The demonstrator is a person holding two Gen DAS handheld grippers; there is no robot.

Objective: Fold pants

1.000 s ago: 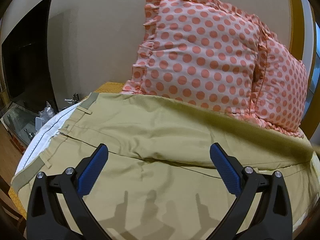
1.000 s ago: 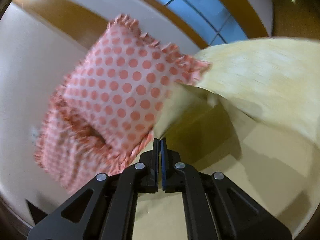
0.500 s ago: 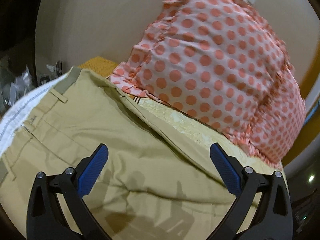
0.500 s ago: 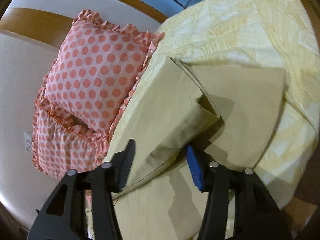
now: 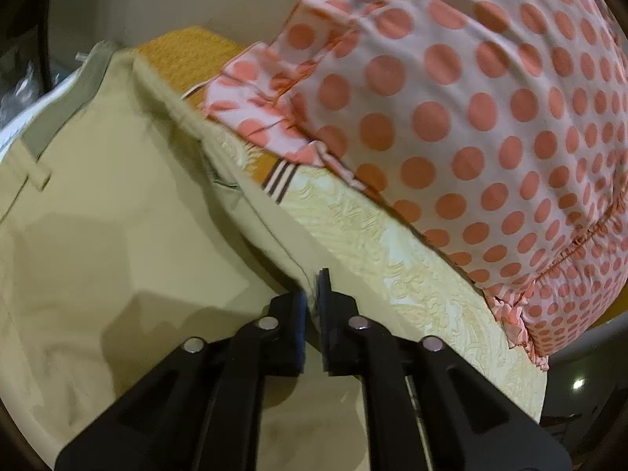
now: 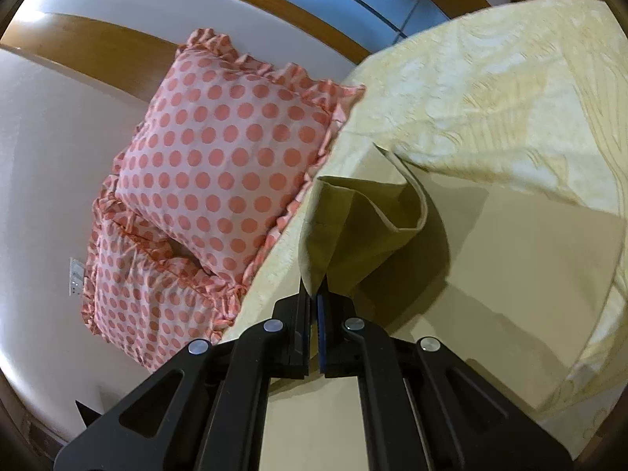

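Note:
The khaki pants lie spread on the bed, waistband and belt loops at the upper left of the left wrist view. My left gripper is shut on the pants' far side edge, close to the pillow. In the right wrist view my right gripper is shut on a leg of the pants, which is lifted and hangs in a loose fold above the flat part of the leg.
Two pink polka-dot pillows lean against the wall just behind the pants. A pale yellow patterned bedspread covers the bed. Its edge drops off at the right. A window and wooden trim are behind.
Both grippers were open half a second ago and have now shut on the pants' edge. The right one has raised the leg fabric; the left one moved toward the pillow side.

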